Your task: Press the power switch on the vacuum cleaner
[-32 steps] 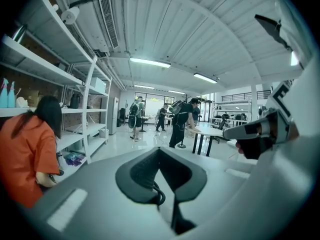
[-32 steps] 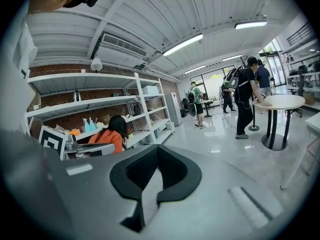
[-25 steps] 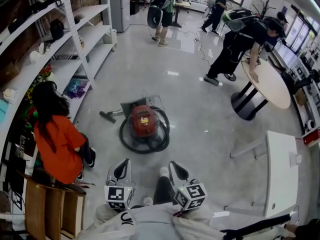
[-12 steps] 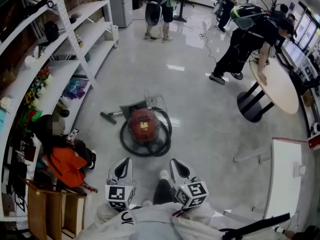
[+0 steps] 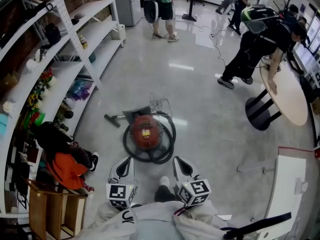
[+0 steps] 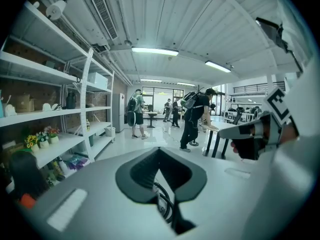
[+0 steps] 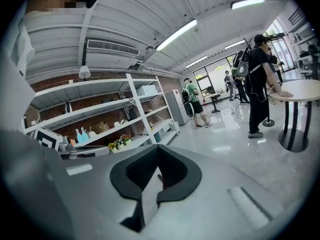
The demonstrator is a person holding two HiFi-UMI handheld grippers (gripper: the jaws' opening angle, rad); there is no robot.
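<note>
Vacuum cleaner point(image 5: 148, 140) carries a yellow label point(image 5: 145, 132), print unreadable.

right tool point(image 7: 159, 153): jaws together, empty | shelving point(image 7: 102, 115) left | person point(image 7: 260, 79) at round table point(image 7: 301, 89) right

Item one: dark print on my white top point(image 5: 126, 217) appears to read "UK"; the letters are small and curved, so the reading is uncertain.
Item two: the yellow label point(image 5: 145, 132) on the red vacuum cleaner point(image 5: 146, 124) is too small to read.
Item three: the left marker cube point(image 5: 119, 196) and the right marker cube point(image 5: 194, 192) show black-and-white square codes, not characters.
</note>
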